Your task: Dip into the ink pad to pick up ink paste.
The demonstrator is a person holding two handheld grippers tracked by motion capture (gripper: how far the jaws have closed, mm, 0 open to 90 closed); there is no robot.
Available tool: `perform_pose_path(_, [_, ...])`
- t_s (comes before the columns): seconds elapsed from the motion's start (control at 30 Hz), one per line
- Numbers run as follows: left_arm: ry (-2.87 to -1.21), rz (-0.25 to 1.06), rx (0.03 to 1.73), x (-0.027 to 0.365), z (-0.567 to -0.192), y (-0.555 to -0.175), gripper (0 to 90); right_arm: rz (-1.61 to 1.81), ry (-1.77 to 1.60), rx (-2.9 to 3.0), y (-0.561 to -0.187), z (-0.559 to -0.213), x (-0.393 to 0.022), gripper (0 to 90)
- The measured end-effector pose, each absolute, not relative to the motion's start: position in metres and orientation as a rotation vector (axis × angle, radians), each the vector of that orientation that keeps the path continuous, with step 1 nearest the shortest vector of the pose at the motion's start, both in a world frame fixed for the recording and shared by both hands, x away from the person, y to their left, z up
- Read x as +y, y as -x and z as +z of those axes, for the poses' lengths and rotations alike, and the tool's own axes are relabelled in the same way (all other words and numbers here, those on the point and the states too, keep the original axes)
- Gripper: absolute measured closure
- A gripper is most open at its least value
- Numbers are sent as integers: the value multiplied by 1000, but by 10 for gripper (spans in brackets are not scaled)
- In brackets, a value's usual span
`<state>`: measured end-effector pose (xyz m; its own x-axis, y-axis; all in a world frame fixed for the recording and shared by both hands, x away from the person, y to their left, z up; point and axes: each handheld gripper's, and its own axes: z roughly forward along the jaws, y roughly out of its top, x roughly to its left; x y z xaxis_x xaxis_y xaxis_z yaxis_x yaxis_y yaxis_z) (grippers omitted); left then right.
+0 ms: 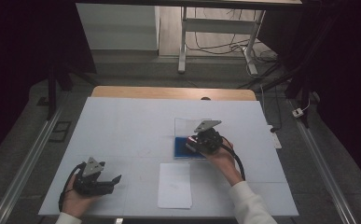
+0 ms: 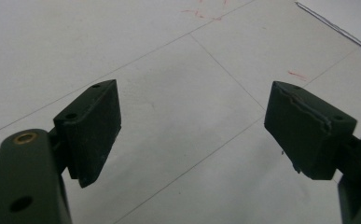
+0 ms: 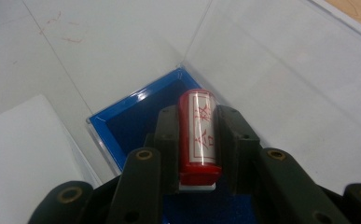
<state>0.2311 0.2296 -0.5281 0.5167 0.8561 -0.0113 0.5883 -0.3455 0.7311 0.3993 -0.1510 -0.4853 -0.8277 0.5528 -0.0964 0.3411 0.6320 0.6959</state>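
Stamp: red cylindrical seal stamp with a white label of red characters (image 3: 197,133), clamped between the jaws of the right gripper (image 3: 197,140), its long axis running straight out along them.
Right gripper: closed on the stamp's sides, held by a hand in a white sleeve at centre-right of the table in the high view (image 1: 208,139).
Box: shallow blue-lined case with a clear hinged lid standing open (image 3: 136,119); in the high view it lies directly under and just beyond the right gripper (image 1: 182,148).
Key relation: stamp's far end points toward the case's far corner, and the stamp hangs over the blue lining; whether it touches the lining cannot be told.
Paper: blank white sheet (image 1: 174,185), lying flat on the pale table (image 1: 122,126), just nearer the person than the case and slightly to its left.
Left gripper: jaws spread wide with nothing between them (image 2: 192,135), resting low over bare tabletop at the near-left corner (image 1: 115,179), well apart from stamp, case and sheet.
Nearer hand: the right one, by far.
Likely step: stamp being inked or lifted at the case, the sheet a probable next stop.
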Motion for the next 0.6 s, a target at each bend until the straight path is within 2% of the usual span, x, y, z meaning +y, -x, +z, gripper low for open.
perform_pose_path(0.6, [-2066, 496, 1170, 227, -528, -229, 192, 1003, -739, 2545, -398, -491, -152, 711])
